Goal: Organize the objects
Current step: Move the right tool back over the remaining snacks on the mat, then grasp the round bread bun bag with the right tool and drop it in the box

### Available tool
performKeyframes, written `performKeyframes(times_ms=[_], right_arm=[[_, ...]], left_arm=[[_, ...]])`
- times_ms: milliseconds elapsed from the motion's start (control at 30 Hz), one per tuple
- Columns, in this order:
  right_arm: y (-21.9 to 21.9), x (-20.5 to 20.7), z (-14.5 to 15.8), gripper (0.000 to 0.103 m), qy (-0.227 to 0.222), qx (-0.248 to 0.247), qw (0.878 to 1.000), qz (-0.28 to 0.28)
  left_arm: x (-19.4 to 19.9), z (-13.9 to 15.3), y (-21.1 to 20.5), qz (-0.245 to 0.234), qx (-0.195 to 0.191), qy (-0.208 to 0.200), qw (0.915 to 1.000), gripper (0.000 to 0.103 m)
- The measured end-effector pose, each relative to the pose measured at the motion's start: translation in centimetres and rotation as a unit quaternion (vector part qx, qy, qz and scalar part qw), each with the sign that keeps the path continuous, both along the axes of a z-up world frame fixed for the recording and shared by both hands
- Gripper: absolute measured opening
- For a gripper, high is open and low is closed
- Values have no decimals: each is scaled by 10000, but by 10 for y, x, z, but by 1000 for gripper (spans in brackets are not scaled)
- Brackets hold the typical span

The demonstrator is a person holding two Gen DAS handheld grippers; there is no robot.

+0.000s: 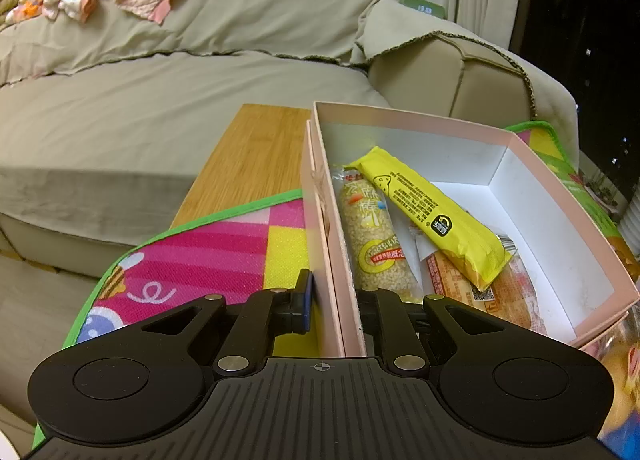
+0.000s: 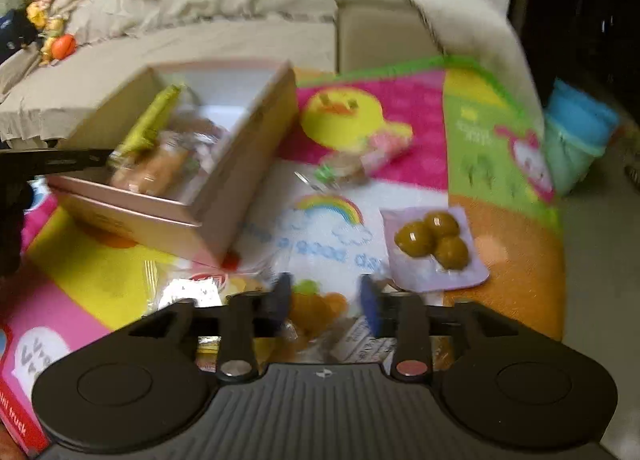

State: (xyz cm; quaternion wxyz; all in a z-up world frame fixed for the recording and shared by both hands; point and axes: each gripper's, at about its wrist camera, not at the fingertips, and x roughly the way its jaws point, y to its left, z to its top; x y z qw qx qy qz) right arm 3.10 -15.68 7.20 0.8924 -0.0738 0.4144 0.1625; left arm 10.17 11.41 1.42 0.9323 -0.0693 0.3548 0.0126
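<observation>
A pink open box [image 1: 420, 123] holds a yellow snack packet [image 1: 432, 215], a rice bar [image 1: 376, 248] and an orange packet [image 1: 488, 292]. My left gripper [image 1: 336, 308] is shut on the box's near left wall, one finger outside and one inside. The right wrist view is blurred. It shows the same box [image 2: 248, 163] at the left, with the left gripper [image 2: 60, 159] on its edge. My right gripper [image 2: 325, 300] is open over a clear packet of orange-brown snacks [image 2: 316, 316]. A purple packet with three brown balls [image 2: 434, 248] lies to its right.
Everything lies on a colourful play mat [image 2: 400, 107] over a wooden table [image 1: 248, 155]. Another wrapped snack [image 2: 352, 163] lies further back on the mat. A red carton [image 2: 16, 400] is at the near left, a blue-green bag [image 2: 576, 131] at the right. A covered sofa [image 1: 160, 99] stands behind.
</observation>
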Motion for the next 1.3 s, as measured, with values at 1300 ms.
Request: performKeyframes(times_ms=[1300], right_arm=[[28,-13,-18,62,73,396,9986,-331]], left_arm=[[-2,-1,-1,-11,59,27,10000,14]])
